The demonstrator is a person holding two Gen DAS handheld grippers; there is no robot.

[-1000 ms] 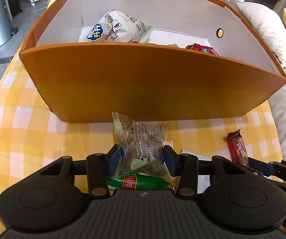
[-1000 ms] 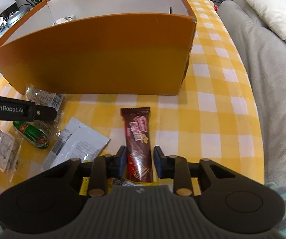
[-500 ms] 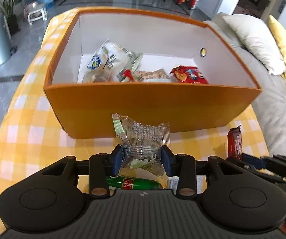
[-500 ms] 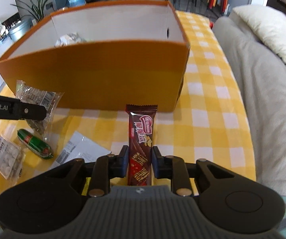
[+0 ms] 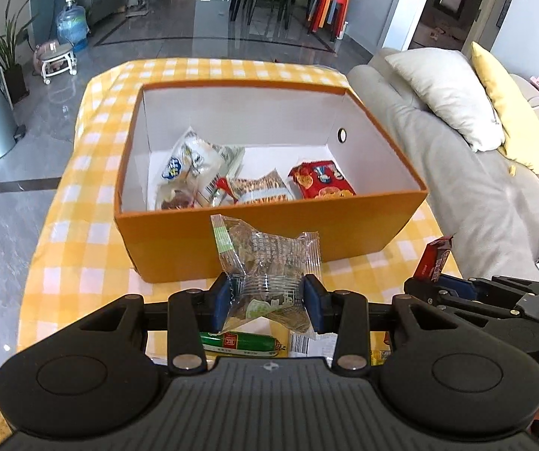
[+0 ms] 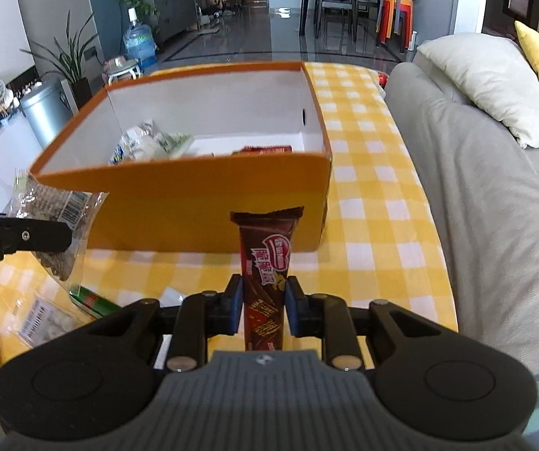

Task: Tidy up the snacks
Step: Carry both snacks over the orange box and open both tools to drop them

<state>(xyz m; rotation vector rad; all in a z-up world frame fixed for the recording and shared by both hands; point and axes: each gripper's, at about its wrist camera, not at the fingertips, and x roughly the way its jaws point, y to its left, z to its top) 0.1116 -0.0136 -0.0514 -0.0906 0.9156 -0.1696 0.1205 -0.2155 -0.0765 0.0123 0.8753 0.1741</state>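
Left gripper, jaws clamped on a clear crumpled snack packet: the blue pads pinch its lower half, and the upper half stands free in front of the near wall of the orange box. Right gripper, jaws clenched on a brown chocolate wafer bar, gripped low on its length so that most of the bar stands upright above the pads. In the left view the same bar shows at the right edge, held clear of the yellow checked tablecloth.

The box sits open on the tablecloth, its white interior already holding a white-and-blue bag, a striped biscuit pack and a red pack; bare floor remains toward the far wall and the right side.

Step in hand, as judged: carrying both items over the near wall for release inside. To do it well, each snack's hanging end should pass above the rim, since both wrappers extend beyond the pads and could catch the cardboard edge. The packet is soft and crumples, so a firm pinch is needed until it is over the box. Aiming for the bare floor avoids piling, and keeping the two grippers apart avoids a clash over the opening.

Still on the cloth near the grippers: a green sausage stick and flat pale packets, apparently awaiting later trips.
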